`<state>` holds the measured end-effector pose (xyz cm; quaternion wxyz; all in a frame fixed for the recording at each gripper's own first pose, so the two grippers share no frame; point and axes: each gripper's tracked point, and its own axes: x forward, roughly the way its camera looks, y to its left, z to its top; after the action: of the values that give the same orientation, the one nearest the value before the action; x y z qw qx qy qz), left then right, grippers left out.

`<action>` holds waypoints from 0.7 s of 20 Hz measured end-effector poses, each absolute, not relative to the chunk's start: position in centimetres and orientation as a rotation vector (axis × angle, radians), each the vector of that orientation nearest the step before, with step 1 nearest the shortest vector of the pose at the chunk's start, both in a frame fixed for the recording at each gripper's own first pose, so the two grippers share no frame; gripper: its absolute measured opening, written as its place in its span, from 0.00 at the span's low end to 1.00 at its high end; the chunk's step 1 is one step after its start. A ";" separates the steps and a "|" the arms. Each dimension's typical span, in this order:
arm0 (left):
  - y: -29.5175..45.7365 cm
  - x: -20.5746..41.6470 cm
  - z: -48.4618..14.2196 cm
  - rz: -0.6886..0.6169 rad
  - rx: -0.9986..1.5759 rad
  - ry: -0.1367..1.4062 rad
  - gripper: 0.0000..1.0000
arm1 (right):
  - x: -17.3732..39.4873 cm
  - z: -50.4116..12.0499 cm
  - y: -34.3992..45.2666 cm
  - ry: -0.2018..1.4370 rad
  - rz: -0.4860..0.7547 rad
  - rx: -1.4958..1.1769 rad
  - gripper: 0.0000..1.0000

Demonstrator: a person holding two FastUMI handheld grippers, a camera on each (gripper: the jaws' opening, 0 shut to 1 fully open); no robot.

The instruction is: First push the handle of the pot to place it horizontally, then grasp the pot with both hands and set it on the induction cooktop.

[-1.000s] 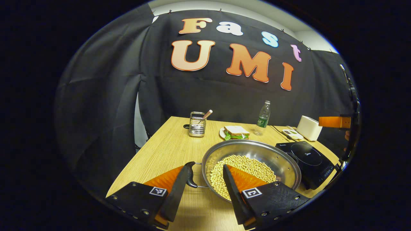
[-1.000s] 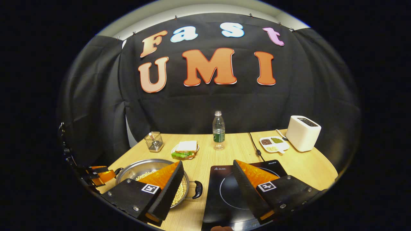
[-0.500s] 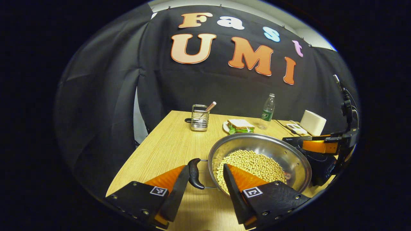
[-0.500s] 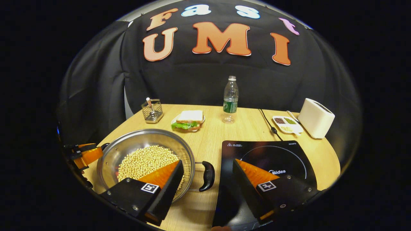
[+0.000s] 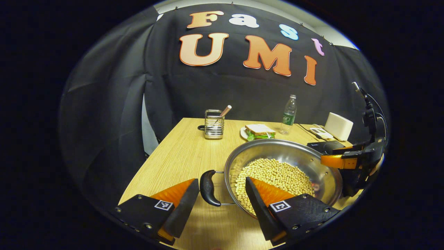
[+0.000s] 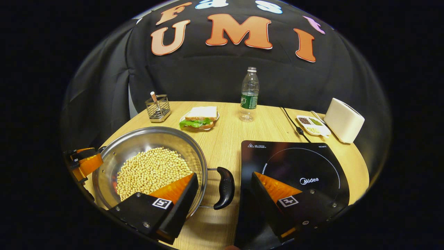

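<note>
On the table, the pot sits left of the cooktop, near it but not on it. The pot is a wide steel pan holding pale beans. It has 2 black side handles.

Left gripper view: the left gripper is at the near handle. Its jaws are apart. The handle lies in the gap between the 2 fingers, close to the left one; contact cannot be confirmed. The right finger reaches over the pot rim, above the beans. At the far side of the pot, the right gripper is seen side-on at the rim.

Right gripper view: the right gripper straddles the other handle. Its jaws are apart. The left finger overlaps the pot rim and beans; the right finger lies over the cooktop surface. The handle sits in the gap, touching neither finger as far as can be seen. The left gripper shows at the pot's far rim.

At the back of the table stand a wire holder, a sandwich on a plate, a bottle, a divided dish and a toaster. A black cord runs from the cooktop toward the wall.
</note>
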<state>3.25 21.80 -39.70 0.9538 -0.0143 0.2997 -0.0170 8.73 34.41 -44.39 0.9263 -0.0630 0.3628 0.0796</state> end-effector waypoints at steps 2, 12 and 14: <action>22.3 3.3 -40.8 -0.018 -0.050 0.634 0.86 | 8.7 -44.9 34.4 0.756 0.160 -0.136 0.96; 22.1 2.7 -41.2 0.056 -0.163 0.679 0.52 | 8.2 -45.5 35.4 0.792 0.179 -0.096 0.58; 21.4 1.8 -41.2 0.064 -0.112 0.715 0.50 | 8.0 -45.0 35.0 0.794 0.192 -0.106 0.51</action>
<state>1.82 21.43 -41.18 0.9347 -0.0548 0.3497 0.0315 7.96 35.00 -45.03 0.9164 -0.0513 0.3859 0.0932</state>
